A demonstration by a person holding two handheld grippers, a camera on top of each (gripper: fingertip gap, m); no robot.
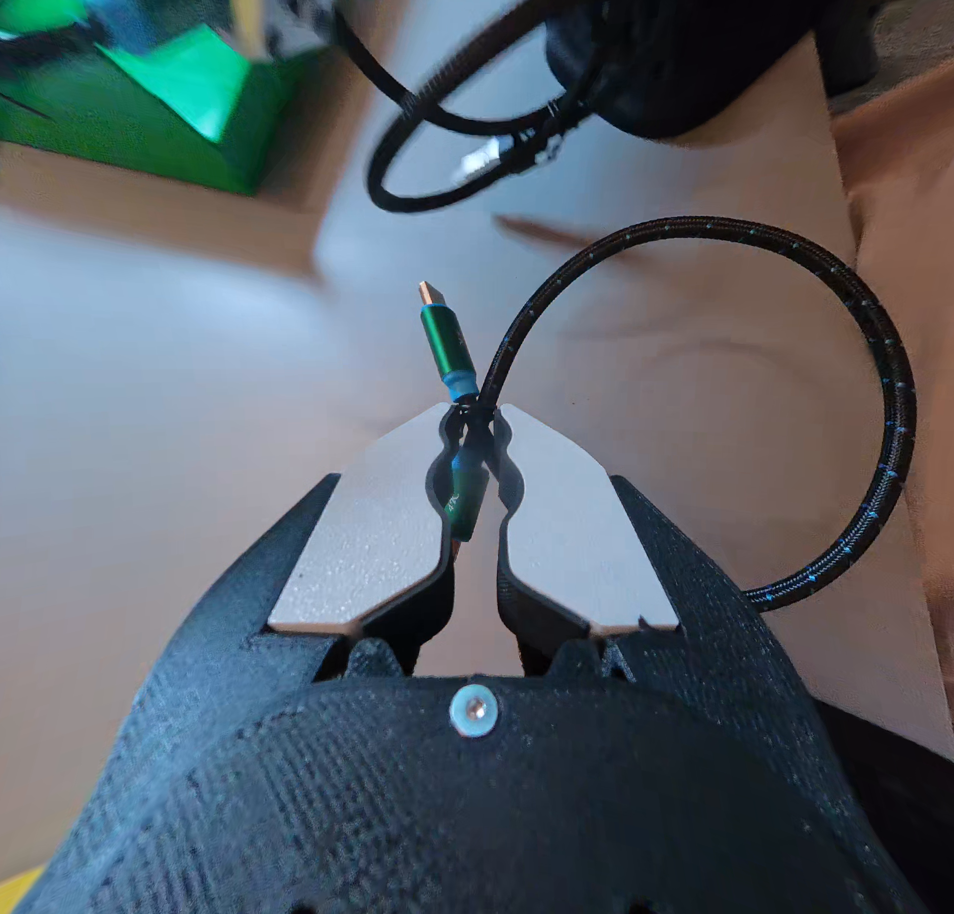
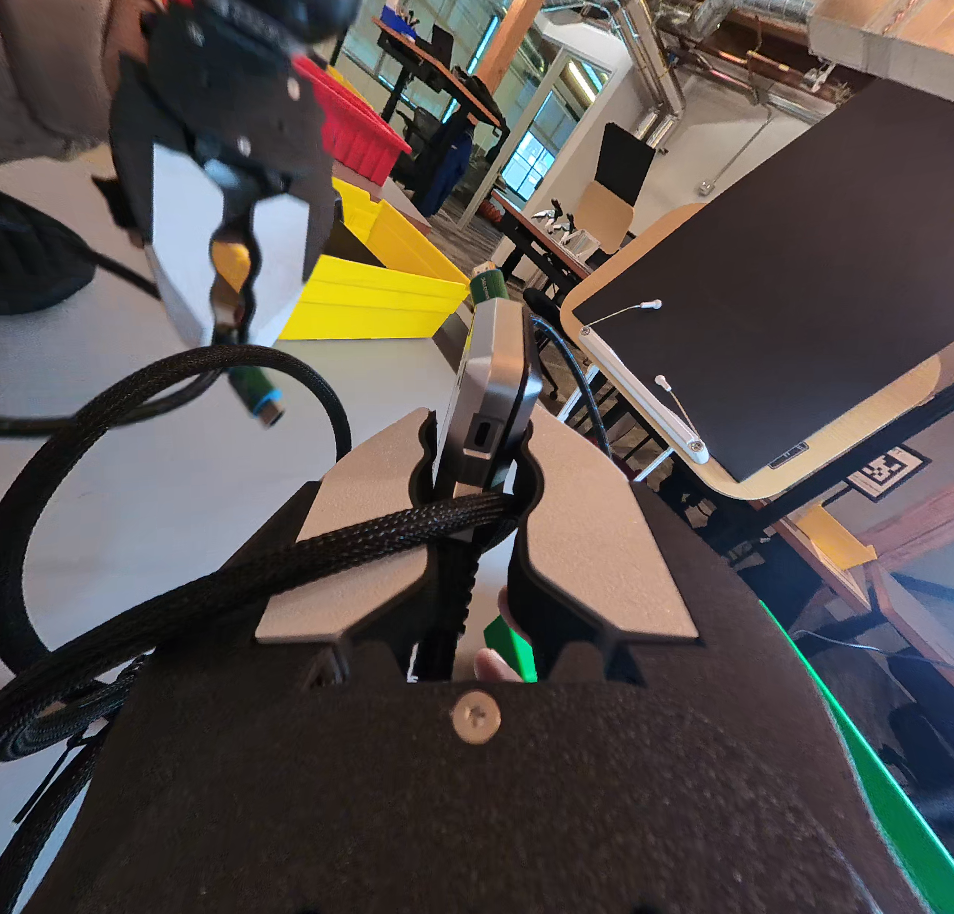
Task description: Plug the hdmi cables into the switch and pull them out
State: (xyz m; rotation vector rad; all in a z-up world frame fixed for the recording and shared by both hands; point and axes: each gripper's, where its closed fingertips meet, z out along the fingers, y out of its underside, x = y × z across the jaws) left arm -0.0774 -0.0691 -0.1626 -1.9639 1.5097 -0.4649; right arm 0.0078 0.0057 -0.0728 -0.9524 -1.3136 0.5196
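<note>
Two grippers were in use, each closed on part of the HDMI set. In the left wrist view, we saw the left gripper (image 1: 472, 414) with its jaws nearly together, pinching a braided black cable (image 1: 805, 352) right at their tips, where the cable crossed over itself. Just beyond the tips a green HDMI plug (image 1: 442, 341) stood up and tilted slightly left, its metal end bare and connected to nothing. A second green plug body (image 1: 467, 497) sat down in the narrow gap between the jaws. The cable swept out in a wide loop to the right above the pale tabletop (image 1: 155, 373). Farther off lay another black cable loop (image 1: 413, 115) and a blurred green box (image 1: 155, 94).

In the right wrist view, we saw the right gripper (image 2: 477, 425) with its jaws partly closed around a grey metal switch (image 2: 490, 373), held on edge between the tips and rising above them, a small port on its near end. A green plug (image 2: 486, 283) was seated in the switch's far end. A thick braided cable (image 2: 258, 564) ran from between the jaws out to the left. Up and to the left, apart from the switch, the left gripper (image 2: 232, 316) pointed downward with its free green plug (image 2: 256, 391) hanging below its jaws. Yellow bins (image 2: 382, 295) stood on the tabletop behind.
</note>
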